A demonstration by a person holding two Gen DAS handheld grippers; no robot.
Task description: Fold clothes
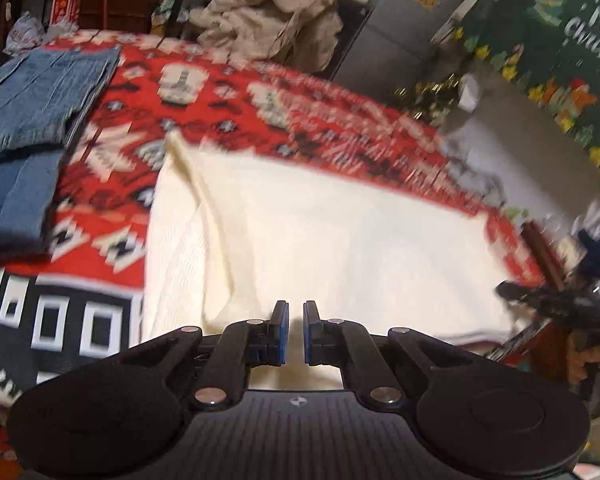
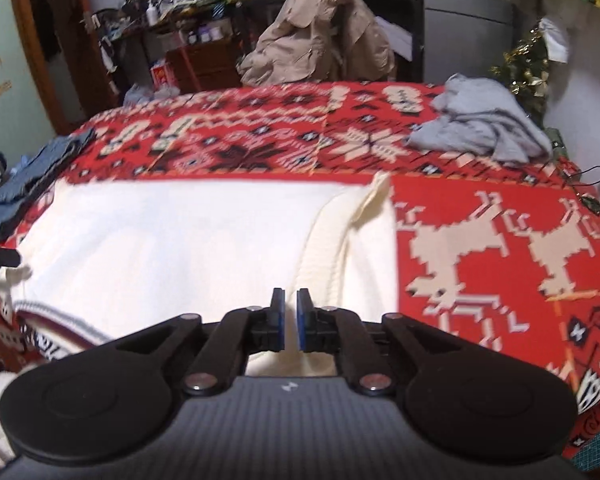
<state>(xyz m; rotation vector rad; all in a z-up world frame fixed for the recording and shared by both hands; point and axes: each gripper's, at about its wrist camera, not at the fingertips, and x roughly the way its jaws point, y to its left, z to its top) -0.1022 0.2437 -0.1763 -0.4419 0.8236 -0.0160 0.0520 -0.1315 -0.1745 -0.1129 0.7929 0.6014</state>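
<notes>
Cream sweater (image 2: 188, 240) lies flat, partly folded, on the red patterned blanket (image 2: 480, 200) covering the bed, near its front edge. Left gripper (image 1: 295, 332) hovers over the sweater's near side, jaws nearly together with a thin gap, nothing between them. Right gripper (image 2: 290, 318) likewise over the near edge, jaws almost closed, empty. Folded jeans (image 1: 32, 120) stacked at the blanket's left side. Crumpled grey garment (image 2: 484, 128) at the far right corner. Beige jacket (image 2: 320, 28) draped behind the bed. No containers distinguishable; back shelves cluttered and blurred.
</notes>
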